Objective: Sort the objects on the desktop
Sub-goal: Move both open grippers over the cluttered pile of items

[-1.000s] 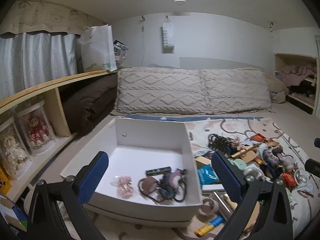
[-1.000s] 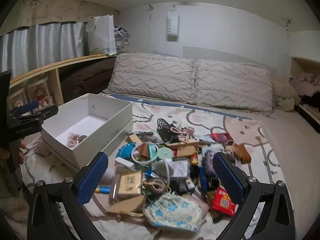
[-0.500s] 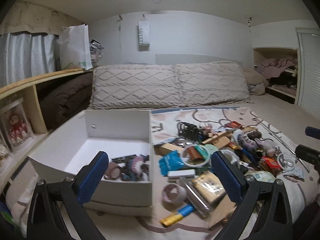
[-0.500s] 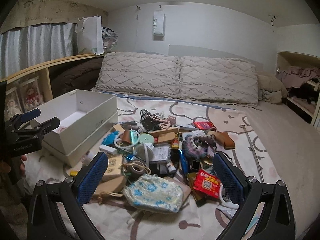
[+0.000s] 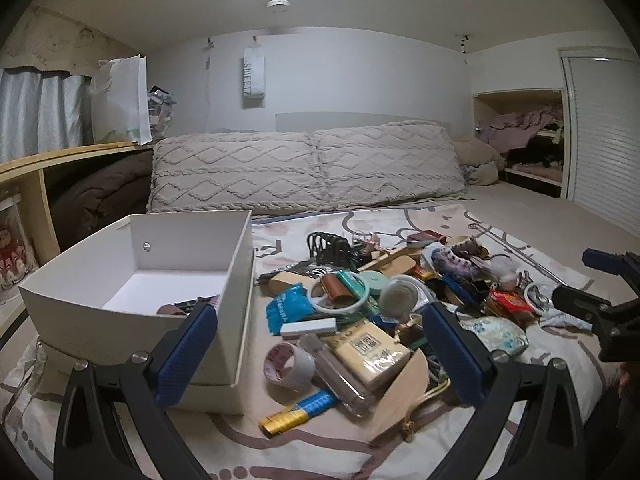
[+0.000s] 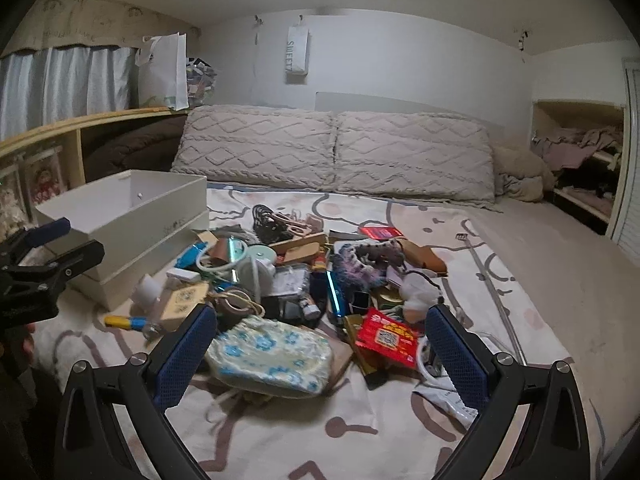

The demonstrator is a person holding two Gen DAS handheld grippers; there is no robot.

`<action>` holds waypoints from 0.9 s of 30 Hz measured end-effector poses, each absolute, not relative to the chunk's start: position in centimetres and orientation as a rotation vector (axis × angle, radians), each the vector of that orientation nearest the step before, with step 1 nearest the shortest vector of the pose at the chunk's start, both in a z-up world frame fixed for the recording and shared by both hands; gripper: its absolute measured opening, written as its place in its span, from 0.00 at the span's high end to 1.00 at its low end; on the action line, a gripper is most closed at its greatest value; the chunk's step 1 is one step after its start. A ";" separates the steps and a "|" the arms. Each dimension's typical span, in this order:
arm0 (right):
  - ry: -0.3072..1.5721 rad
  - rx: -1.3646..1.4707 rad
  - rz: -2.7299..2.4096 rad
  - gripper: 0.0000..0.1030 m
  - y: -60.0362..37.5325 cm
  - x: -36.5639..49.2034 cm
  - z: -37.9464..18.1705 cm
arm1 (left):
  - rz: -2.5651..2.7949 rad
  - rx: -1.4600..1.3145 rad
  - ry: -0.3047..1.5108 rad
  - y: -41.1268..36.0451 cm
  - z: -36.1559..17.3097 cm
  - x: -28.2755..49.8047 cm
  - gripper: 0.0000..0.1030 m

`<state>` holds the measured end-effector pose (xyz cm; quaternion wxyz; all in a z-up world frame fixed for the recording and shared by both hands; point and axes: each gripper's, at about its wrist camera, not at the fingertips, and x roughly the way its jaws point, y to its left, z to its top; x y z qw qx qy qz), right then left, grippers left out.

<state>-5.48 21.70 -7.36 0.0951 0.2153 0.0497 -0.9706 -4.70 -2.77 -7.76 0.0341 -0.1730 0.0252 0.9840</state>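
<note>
Clutter of small mixed objects [image 5: 384,304] lies heaped on the patterned bed cover [image 6: 500,264], just right of an open white rectangular cardboard box [image 5: 132,276] that stands on the same bed. A few dark items show low inside the box, near its front wall. The left gripper [image 5: 320,350] hovers over the near end of the heap, its blue-padded fingers [image 5: 188,350] spread wide and holding nothing; a white tape roll [image 5: 290,364], a beige printed packet [image 5: 368,350] and a yellow-and-blue tube [image 5: 298,412] lie between them. The right gripper [image 6: 322,354] hangs above the heap's other side, fingers [image 6: 456,354] likewise wide apart and empty, with a white-and-blue floral pouch [image 6: 272,354] and a red printed packet [image 6: 386,336] lying between them. Two knitted grey pillows [image 6: 336,152] line the headboard behind.
</note>
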 end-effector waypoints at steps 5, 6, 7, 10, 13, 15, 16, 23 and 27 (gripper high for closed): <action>0.157 0.600 -2.901 0.00 21.8 -4.9 -8.5 | 3.002 -0.542 0.069 -2.2 -9.0 -4.5 0.00; 0.156 0.589 -2.909 0.00 21.8 -4.8 -8.7 | 2.996 -0.546 0.064 -2.1 -9.3 -4.4 0.00; 0.154 0.578 -2.921 0.00 21.8 -4.7 -8.9 | 2.992 -0.547 0.063 -1.9 -9.5 -4.4 0.00; 0.139 0.543 -2.917 0.00 21.8 -4.4 -9.4 | 2.984 -0.549 0.079 -1.3 -10.1 -4.4 0.00; 0.131 0.557 -2.897 0.00 21.6 -4.5 -10.1 | 2.980 -0.563 0.096 -0.9 -10.7 -4.5 0.00; 0.137 0.576 -2.892 0.00 21.5 -4.6 -10.8 | 2.980 -0.567 0.101 -0.7 -10.9 -4.6 0.00; 0.138 0.582 -2.892 0.00 21.4 -4.5 -11.0 | 2.979 -0.568 0.106 -0.6 -11.0 -4.7 0.00; 0.127 0.661 -2.874 0.00 21.7 -5.2 -12.4 | 2.979 -0.588 0.118 -0.5 -11.7 -5.0 0.00; 0.086 0.703 -2.859 0.00 22.1 -5.6 -12.7 | 2.971 -0.622 0.104 -0.7 -12.0 -5.4 0.00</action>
